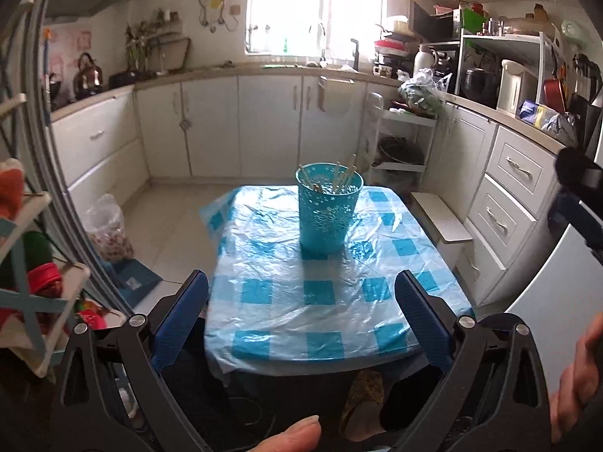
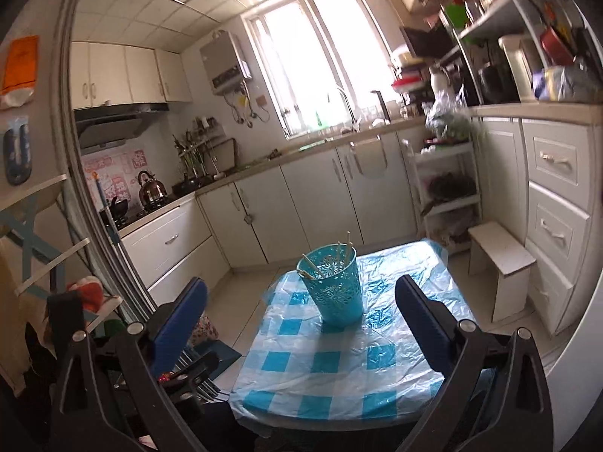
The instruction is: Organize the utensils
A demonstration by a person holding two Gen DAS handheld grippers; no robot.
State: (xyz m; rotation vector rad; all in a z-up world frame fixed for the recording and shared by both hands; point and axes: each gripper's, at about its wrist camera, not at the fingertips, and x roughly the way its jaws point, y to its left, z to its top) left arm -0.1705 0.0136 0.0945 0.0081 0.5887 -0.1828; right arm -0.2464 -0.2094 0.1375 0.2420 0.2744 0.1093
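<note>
A teal perforated holder (image 1: 329, 211) stands upright on the far half of a small table (image 1: 324, 297) covered in a blue-and-white checked plastic cloth. Several wooden chopsticks (image 1: 345, 175) lean inside it. My left gripper (image 1: 301, 316) hangs above the table's near edge, well short of the holder, with its blue pads (image 1: 181, 316) wide apart and nothing between them. In the right wrist view the holder (image 2: 333, 288) and its chopsticks (image 2: 343, 252) sit ahead. My right gripper (image 2: 301, 324) is open and empty too, back from the table (image 2: 324, 369). A thumb (image 1: 290, 435) shows at the bottom.
A white stool (image 1: 444, 222) (image 2: 501, 256) stands to the right of the table, with drawers (image 1: 516, 173) behind it. A slim white trolley (image 1: 399, 139) sits in the far corner. A filled plastic bag (image 1: 109, 229) lies on the floor at left, beside a cluttered shelf (image 1: 34, 263).
</note>
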